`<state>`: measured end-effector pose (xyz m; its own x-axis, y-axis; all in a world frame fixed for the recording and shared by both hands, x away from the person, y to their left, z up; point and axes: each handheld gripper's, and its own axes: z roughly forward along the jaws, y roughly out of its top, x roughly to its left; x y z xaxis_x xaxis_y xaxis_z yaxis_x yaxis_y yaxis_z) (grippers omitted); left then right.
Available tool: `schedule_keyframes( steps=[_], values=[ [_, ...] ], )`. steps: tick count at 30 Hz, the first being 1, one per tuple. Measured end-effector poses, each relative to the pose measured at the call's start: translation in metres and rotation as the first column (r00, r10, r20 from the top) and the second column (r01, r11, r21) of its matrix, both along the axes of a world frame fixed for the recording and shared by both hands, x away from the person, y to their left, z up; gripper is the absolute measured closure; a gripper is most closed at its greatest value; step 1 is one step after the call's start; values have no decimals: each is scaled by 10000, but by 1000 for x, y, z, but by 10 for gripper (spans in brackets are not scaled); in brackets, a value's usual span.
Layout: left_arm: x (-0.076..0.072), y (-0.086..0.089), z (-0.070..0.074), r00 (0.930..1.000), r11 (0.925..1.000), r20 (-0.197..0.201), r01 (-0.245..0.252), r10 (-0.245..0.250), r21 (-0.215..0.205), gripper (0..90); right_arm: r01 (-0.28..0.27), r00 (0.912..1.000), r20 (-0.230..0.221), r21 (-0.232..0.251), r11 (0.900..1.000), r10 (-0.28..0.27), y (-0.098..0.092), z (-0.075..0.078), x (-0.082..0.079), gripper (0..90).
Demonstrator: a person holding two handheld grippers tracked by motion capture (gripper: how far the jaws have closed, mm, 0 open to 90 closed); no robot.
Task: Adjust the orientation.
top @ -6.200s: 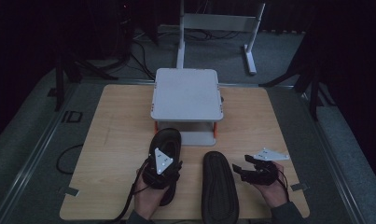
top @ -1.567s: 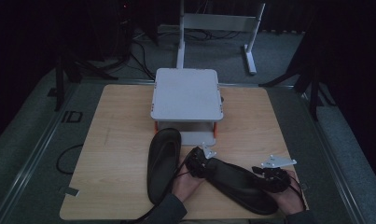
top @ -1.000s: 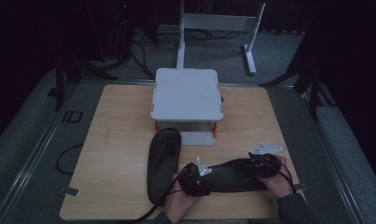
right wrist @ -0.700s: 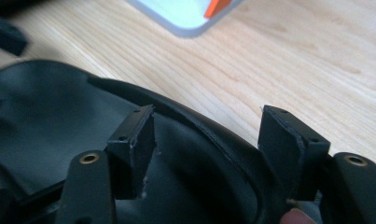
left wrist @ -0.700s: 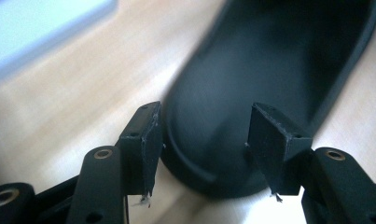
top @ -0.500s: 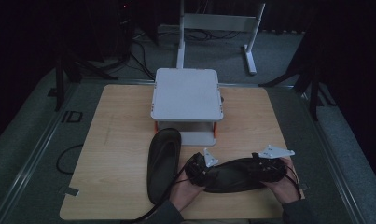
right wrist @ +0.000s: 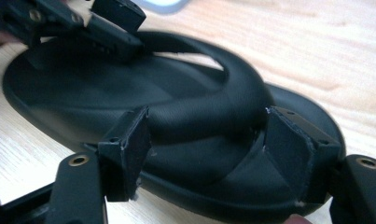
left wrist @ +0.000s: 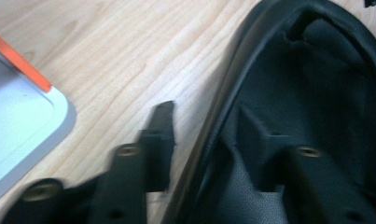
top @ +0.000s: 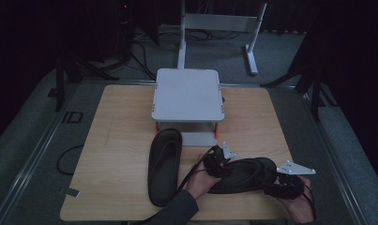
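Two black rubber sandals lie on a pale wooden counter [top: 116, 140]. The left black sandal [top: 164, 166] lies lengthwise, its far end just short of a grey square-topped stand with orange trim [top: 188, 96] at the counter's middle. The right black strap sandal [top: 245, 174] lies crosswise near the front edge, sole down, between the two hands.

Left gripper [top: 218, 161] – at the sandal's left end. In the left gripper view the sandal's rim [left wrist: 232, 93] passes between the jaws: one jaw stands over the bare wood outside, the other inside over the footbed. The jaws have just been closing, yet a gap still shows at the outer jaw, so the rim is straddled rather than pinched.

Right gripper [top: 284, 187] – at the sandal's right end. In the right gripper view its jaws stand either side of the broad strap [right wrist: 213, 112], clear of it on the left; they have just been opening, and the strap is released.

No brand mark, label or writing can be read on the sandals, the stand or the counter.
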<state>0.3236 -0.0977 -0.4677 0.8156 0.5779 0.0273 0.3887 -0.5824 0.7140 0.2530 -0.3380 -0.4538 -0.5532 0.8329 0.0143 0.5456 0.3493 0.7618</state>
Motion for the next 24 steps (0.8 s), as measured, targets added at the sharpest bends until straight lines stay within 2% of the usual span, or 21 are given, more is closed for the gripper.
schedule_keyframes(
  steps=[1, 2, 5, 7, 10, 12, 13, 16, 17, 19, 21, 23, 24],
  values=[
    [-4, 0, -1, 9999, 9996, 51, 118, -119, 264, 715, 80, 9998, -162, -98, 9999, -82, 0, -4, 2, 309],
    [-7, 2, -1, 9998, 9993, 149, 104, -109, 368, 715, 108, 9997, -202, -67, 9999, -110, 0, -5, 3, 310],
    [-14, 13, 1, 9997, 9995, -229, 107, -100, 282, 738, 194, 9996, -199, 20, 9998, -194, -1, -6, 7, 324],
    [-24, 22, 1, 9982, 9991, -458, 389, -382, 140, 717, 231, 9995, -205, -64, 9997, -232, 1, -7, 10, 328],
    [-42, 35, 0, 9941, 9964, -687, 840, -843, -67, 626, 261, 9994, -225, 75, 9996, -259, 7, -8, 14, 341],
    [-48, 42, 0, 9879, 9931, -1026, 1137, -1160, -278, 606, 194, 9996, -204, 108, 9998, -191, 11, -9, 16, 352],
    [-50, 44, 1, 9862, 9918, -1058, 1256, -1276, -249, 598, 170, 9997, -199, 115, 9998, -167, 13, -9, 17, 361],
    [-48, 45, 1, 9874, 9910, -872, 1294, -1320, -341, 566, 84, 9997, -214, 137, 9999, -81, 17, -9, 19, 373],
    [-43, 44, 3, 9911, 9926, -745, 1059, -1102, -593, 566, 83, 9997, -211, 129, 9999, -80, 18, -9, 20, 374],
    [-35, 40, 4, 9942, 9926, -616, 831, -887, -886, 523, -72, 9994, -348, 386, 9992, 85, 20, -10, 22, 396],
    [-27, 34, 5, 9963, 9918, -517, 630, -691, -1109, 522, -170, 9993, -321, 433, 9989, 184, 23, -11, 22, 411],
    [-21, 29, 4, 9979, 9931, -477, 376, -431, -1111, 536, -222, 9992, -327, 451, 9987, 237, 23, -10, 23, 418],
    [-19, 27, 4, 9989, 9939, -412, 190, -236, -1091, 571, -231, 9991, -353, 488, 9985, 249, 22, -10, 23, 419]
  ],
)
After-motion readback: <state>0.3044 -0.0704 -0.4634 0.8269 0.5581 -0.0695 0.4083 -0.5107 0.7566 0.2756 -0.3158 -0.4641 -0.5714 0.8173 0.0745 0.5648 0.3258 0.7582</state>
